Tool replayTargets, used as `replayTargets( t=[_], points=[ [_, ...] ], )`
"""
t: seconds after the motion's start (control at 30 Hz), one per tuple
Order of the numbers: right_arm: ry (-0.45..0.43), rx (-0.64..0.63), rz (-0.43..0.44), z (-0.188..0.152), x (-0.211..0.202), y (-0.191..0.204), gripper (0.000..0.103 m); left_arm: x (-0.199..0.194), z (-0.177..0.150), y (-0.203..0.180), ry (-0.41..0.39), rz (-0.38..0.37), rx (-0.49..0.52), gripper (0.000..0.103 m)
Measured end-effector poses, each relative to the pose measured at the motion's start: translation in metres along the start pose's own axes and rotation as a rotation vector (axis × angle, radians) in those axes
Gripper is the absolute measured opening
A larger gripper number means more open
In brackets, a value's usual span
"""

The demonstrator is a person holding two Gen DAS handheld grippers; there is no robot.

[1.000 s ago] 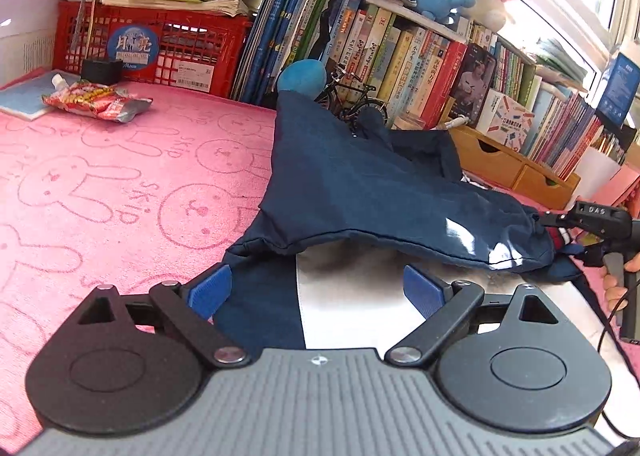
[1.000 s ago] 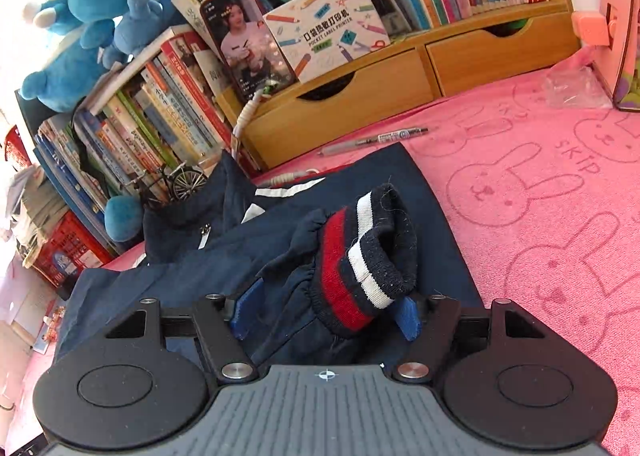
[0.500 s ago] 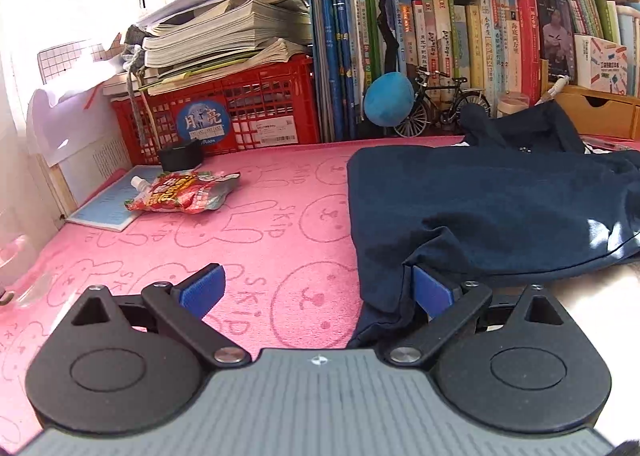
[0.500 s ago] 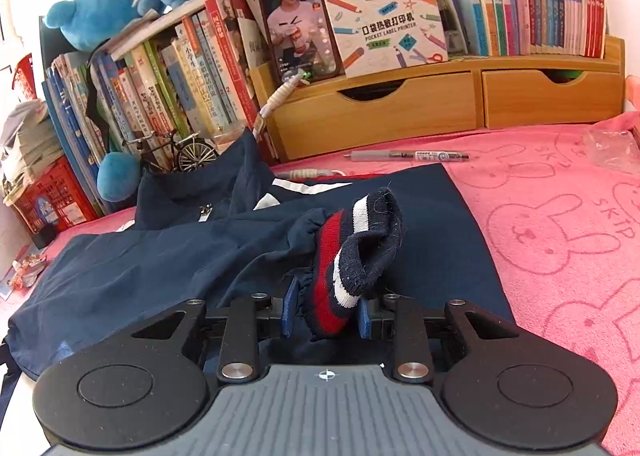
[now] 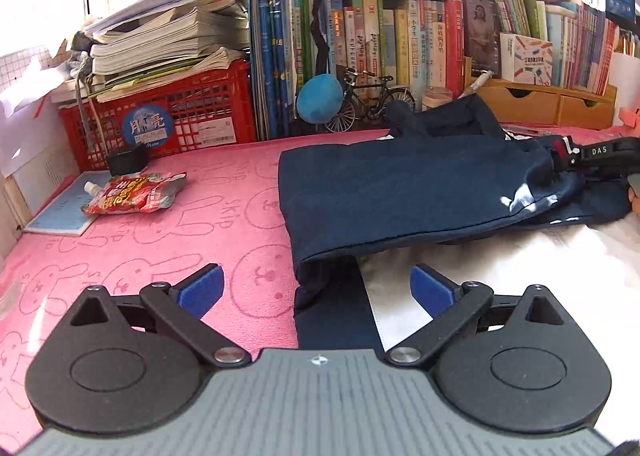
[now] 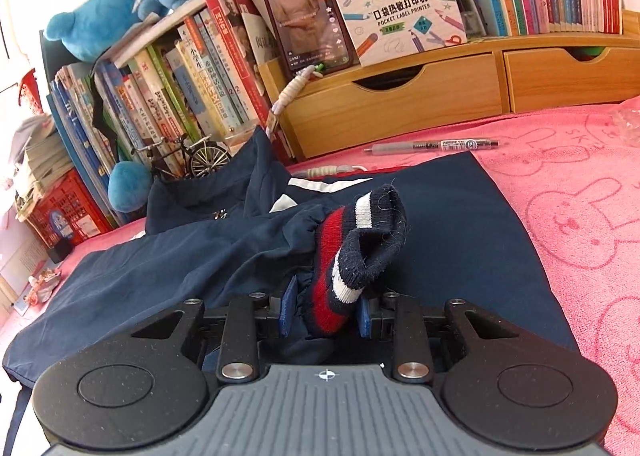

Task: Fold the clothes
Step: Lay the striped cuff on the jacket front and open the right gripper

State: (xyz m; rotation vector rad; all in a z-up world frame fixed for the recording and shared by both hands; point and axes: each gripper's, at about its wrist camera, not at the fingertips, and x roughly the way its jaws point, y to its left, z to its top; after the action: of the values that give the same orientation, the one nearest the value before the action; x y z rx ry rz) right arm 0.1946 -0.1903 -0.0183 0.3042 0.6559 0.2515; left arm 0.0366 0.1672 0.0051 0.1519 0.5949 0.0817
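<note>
Pink bunny-print towel [image 5: 168, 224]: covers the work surface, bearing all items below.
Navy jacket [image 5: 400, 192]: lies across the towel before the row of books [image 5: 384, 40], partly folded over itself, collar toward the shelf.
Left gripper [image 5: 316, 286]: jaws spread wide, holding nothing; the jacket's near corner lies between its blue pads [image 5: 200, 288].
Right gripper [image 6: 325, 314]: clamped tight on the striped cuff [image 6: 356, 248], red, white and navy, bunched upright.
Snack pouch [image 5: 132, 194]: left of jacket, well apart.
Pen [image 6: 432, 146]: just beyond the jacket.
</note>
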Motion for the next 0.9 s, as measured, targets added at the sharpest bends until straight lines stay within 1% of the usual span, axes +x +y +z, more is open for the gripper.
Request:
replayTargets(
  t=[0.03, 0.13, 0.17, 0.2, 0.23, 0.3, 0.33, 0.43, 0.53, 0.6, 0.73, 0.8, 0.83, 0.9],
  points=[
    [0.000, 0.001, 0.000, 0.000, 0.000, 0.000, 0.031, 0.007, 0.001, -0.007, 0.002, 0.038, 0.035, 0.102],
    [0.000, 0.005, 0.003, 0.000, 0.000, 0.000, 0.031, 0.041, 0.001, -0.007, 0.039, 0.246, 0.068, 0.100],
    [-0.001, 0.007, 0.004, 0.000, 0.000, -0.001, 0.031, 0.048, 0.000, 0.001, 0.042, 0.284, 0.067, 0.103],
    [-0.001, 0.009, 0.006, 0.000, 0.000, -0.001, 0.031, 0.053, -0.001, 0.009, 0.045, 0.307, 0.061, 0.103],
    [-0.001, 0.010, 0.006, 0.000, 0.000, -0.001, 0.031, 0.055, -0.001, 0.018, 0.055, 0.279, 0.033, 0.103],
    [0.000, 0.004, 0.003, 0.000, 0.000, -0.001, 0.031, 0.056, -0.001, 0.039, 0.090, 0.217, -0.075, 0.103],
    [0.002, -0.002, 0.000, 0.000, 0.000, 0.000, 0.031, 0.056, -0.002, 0.044, 0.110, 0.202, -0.105, 0.103],
    [0.003, -0.017, -0.010, 0.000, 0.000, 0.003, 0.031, 0.048, -0.003, 0.051, 0.145, 0.166, -0.171, 0.103],
    [0.003, -0.012, -0.006, 0.000, 0.000, 0.001, 0.031, 0.028, -0.004, 0.059, 0.157, 0.102, -0.223, 0.103],
    [0.003, -0.005, -0.001, 0.000, 0.000, 0.000, 0.031, 0.009, -0.003, 0.067, 0.133, 0.084, -0.234, 0.103],
    [0.003, 0.000, 0.004, 0.000, 0.000, 0.000, 0.032, -0.022, 0.014, 0.085, 0.003, 0.030, -0.279, 0.103],
    [0.003, -0.004, 0.001, 0.000, 0.000, 0.000, 0.032, -0.019, 0.031, 0.083, -0.058, -0.059, -0.300, 0.103],
    [0.003, -0.006, 0.000, 0.000, 0.000, 0.001, 0.032, -0.012, 0.040, 0.078, -0.073, -0.085, -0.307, 0.103],
    [0.003, -0.006, 0.000, 0.000, 0.000, 0.001, 0.032, 0.011, 0.052, 0.058, -0.064, -0.111, -0.308, 0.103]
  ],
)
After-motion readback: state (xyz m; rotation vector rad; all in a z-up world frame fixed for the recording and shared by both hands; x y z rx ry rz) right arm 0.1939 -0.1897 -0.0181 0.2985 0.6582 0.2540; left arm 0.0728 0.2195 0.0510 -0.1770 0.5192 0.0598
